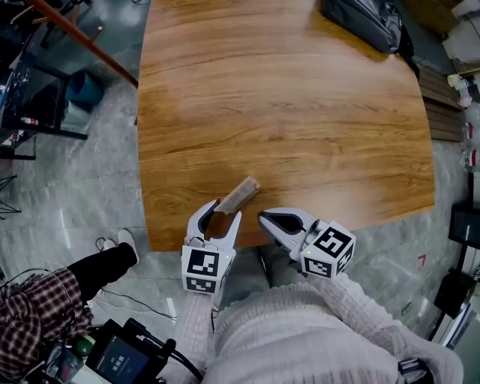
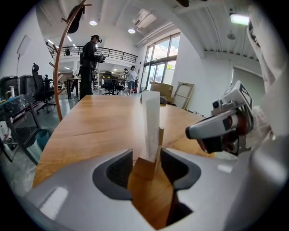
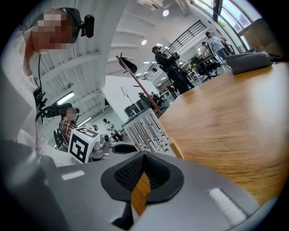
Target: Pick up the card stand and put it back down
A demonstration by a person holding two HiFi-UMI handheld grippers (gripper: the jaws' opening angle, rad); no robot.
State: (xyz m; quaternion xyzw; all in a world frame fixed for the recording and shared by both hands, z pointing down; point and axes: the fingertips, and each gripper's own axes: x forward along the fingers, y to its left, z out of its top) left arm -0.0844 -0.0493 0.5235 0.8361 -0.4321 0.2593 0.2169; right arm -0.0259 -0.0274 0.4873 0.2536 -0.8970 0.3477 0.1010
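Note:
The card stand, a wooden base holding a white card printed with lines, rests on the wooden table close to its front edge. My left gripper stands open with the stand's near end between its jaws. In the left gripper view the card stand rises upright between the pads, which do not press on it; the left gripper straddles the base. My right gripper hovers just right of the stand, shut with nothing in it. In the right gripper view the card stand sits just ahead of the right gripper.
A black bag lies at the table's far right corner. The table's front edge runs right under both grippers. A person in a plaid sleeve sits at lower left beside a device, and a red pole slants off the table's far left.

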